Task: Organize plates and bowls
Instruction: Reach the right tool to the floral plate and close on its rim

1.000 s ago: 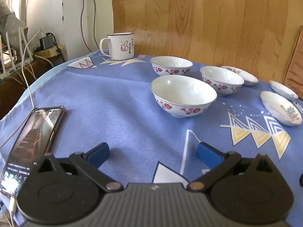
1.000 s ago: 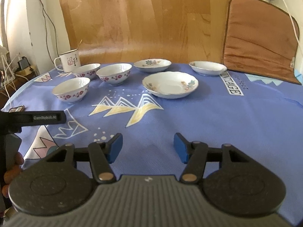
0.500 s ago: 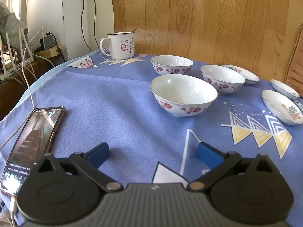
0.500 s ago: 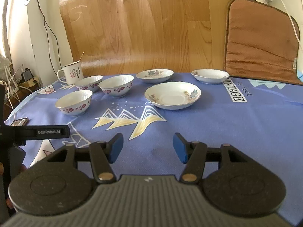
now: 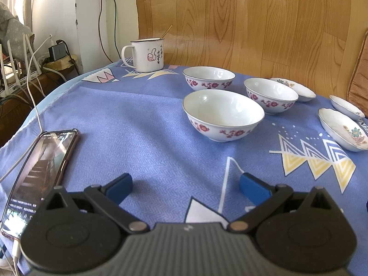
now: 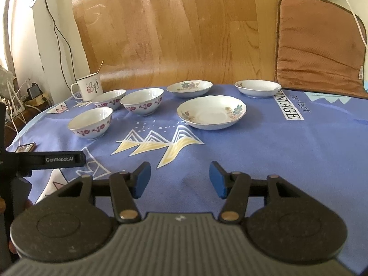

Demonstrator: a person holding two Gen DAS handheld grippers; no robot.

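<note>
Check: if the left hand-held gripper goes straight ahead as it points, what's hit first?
Probably the nearest bowl, slightly right of the open left hand-held gripper centreline; only bare tablecloth lies between. Depth is uncertain.

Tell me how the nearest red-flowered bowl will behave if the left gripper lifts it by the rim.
The bowl looks like glazed ceramic, so it is probably rigid, slippery and fragile if dropped. Its foot is narrow under a wide rim, so a one-sided grip by the open left gripper may tilt it. It looks empty, so likely light.

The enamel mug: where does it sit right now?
The enamel mug stands at the table's far left edge in both views, just behind the rearmost red-flowered bowl.
</note>
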